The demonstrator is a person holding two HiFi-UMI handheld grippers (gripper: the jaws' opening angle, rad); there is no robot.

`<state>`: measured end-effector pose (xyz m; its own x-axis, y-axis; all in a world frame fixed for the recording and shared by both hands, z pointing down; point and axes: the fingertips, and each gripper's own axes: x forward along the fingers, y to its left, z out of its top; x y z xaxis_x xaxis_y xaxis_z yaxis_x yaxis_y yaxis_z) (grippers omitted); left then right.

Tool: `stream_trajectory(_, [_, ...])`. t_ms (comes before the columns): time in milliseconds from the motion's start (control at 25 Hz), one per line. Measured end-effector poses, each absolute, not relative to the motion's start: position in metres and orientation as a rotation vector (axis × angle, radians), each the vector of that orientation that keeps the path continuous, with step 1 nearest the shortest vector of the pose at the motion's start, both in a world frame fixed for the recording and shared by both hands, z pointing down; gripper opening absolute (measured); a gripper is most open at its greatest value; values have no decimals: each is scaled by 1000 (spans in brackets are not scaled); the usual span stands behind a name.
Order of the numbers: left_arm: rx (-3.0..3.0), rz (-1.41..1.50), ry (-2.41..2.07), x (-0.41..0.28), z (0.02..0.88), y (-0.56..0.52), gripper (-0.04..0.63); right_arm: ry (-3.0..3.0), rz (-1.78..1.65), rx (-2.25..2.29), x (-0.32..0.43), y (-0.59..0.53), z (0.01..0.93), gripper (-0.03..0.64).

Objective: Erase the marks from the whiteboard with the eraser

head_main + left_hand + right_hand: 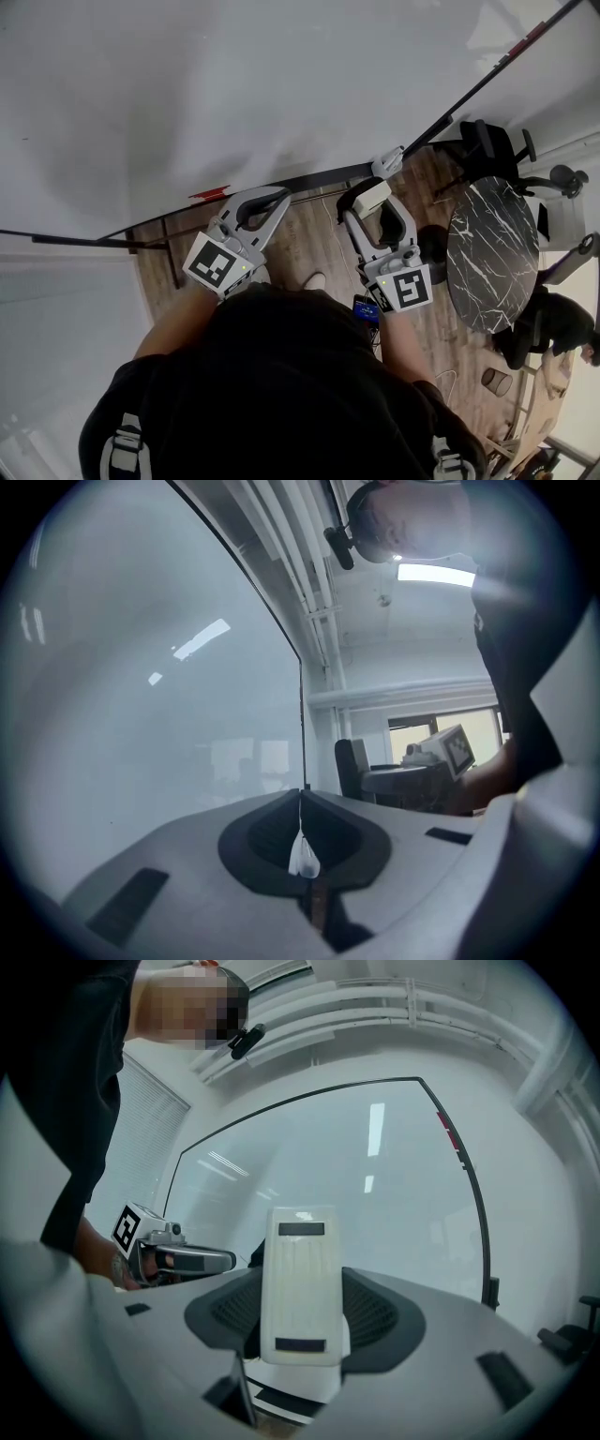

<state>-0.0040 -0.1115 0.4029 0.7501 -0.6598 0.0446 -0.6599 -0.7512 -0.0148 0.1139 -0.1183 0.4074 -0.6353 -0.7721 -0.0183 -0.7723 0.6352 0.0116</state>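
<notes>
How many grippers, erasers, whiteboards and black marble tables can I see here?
Grippers: 2 (left gripper, jaws shut on nothing; right gripper, jaws closed on the eraser)
Erasers: 1
Whiteboards: 1 (the whiteboard)
Black marble tables: 1 (the round table)
Total: 5

Office: whiteboard (234, 84), black chair (489, 145), marble table (492, 253)
</notes>
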Motion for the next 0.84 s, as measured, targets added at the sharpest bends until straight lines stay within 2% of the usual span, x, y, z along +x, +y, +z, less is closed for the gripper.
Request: stream_trajectory(840, [2928,91,-1094,-1,410,-110,5,2817,20,-1381,121,-122,413,253])
